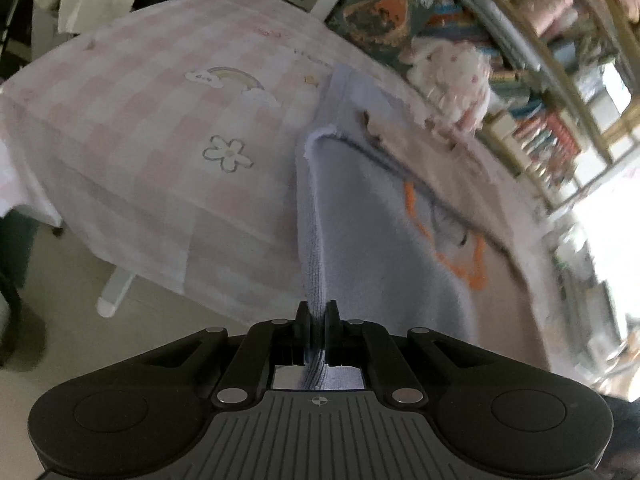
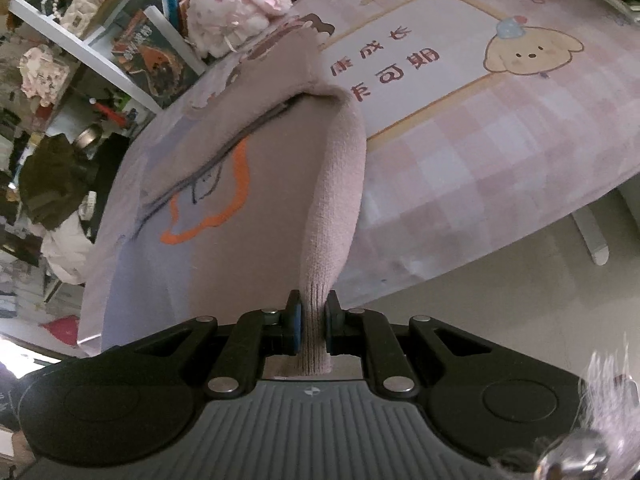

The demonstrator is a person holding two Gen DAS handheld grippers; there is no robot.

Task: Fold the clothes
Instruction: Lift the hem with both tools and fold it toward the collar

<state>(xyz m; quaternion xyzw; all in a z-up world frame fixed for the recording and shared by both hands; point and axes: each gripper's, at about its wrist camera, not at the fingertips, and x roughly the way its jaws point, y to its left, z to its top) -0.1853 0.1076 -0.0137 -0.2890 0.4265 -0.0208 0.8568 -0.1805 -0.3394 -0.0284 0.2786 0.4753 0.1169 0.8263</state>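
Sweater [image 1: 360, 216] hem pinched in both grippers' closed jaws

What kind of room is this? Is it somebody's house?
Probably a room in a home, maybe a child's room or study. A table wears a pink checked tablecloth with cartoon drawings, a fluffy plush toy sits at its edge, and crowded bookshelves stand behind it.

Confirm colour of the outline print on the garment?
Orange outline on the pale lilac garment; clearest in right wrist view.
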